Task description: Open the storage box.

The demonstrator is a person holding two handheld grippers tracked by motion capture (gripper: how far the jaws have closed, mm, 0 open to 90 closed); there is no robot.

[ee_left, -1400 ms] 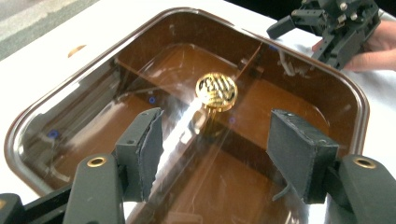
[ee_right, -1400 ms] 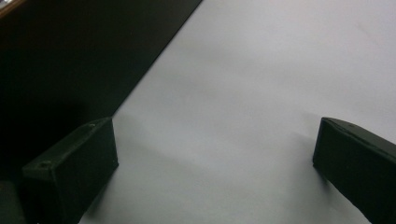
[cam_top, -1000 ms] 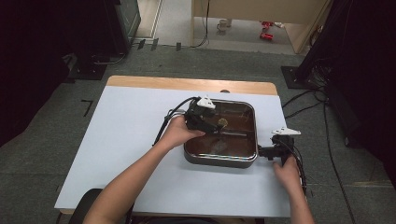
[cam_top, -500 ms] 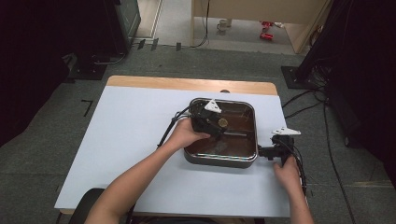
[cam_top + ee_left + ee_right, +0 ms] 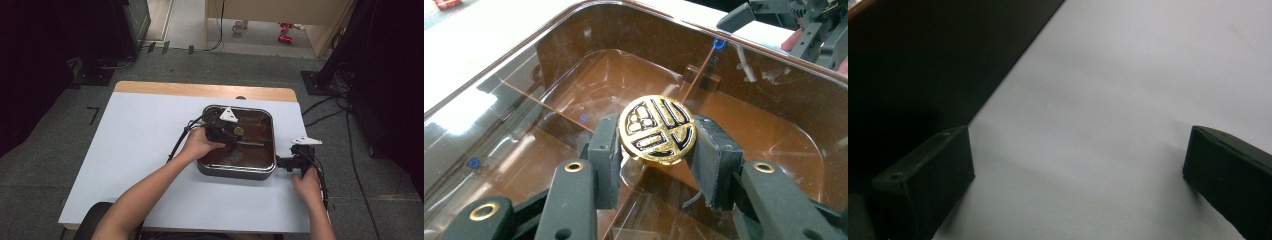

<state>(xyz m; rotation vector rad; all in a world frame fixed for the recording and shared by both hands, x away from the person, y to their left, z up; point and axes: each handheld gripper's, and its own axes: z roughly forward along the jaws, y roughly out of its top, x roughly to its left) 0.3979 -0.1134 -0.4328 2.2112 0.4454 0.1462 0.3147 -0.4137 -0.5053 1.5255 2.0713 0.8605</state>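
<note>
A square dark pan [image 5: 235,172] with a brown glass lid [image 5: 574,85] stands on the white table [image 5: 140,150]. The lid's round gold knob [image 5: 657,129] sits between the pads of my left gripper [image 5: 660,142]. The jaws have just been closing and now press on the knob from both sides. From above, the left gripper [image 5: 227,131] lies over the lid's middle. My right gripper [image 5: 281,162] rests on the table at the pan's right side, pointing toward it. Its jaws stand wide apart in the right gripper view [image 5: 1078,165], with only bare table between them.
The pan's dark wall [image 5: 923,65] is close beside the right gripper's left finger. Cables trail from both grippers across the table. The table's wooden far edge [image 5: 200,90] lies behind the pan, and open white surface stretches to its left.
My left hand and gripper have shifted a little to the right over the lid. The right gripper has stayed where it was.
</note>
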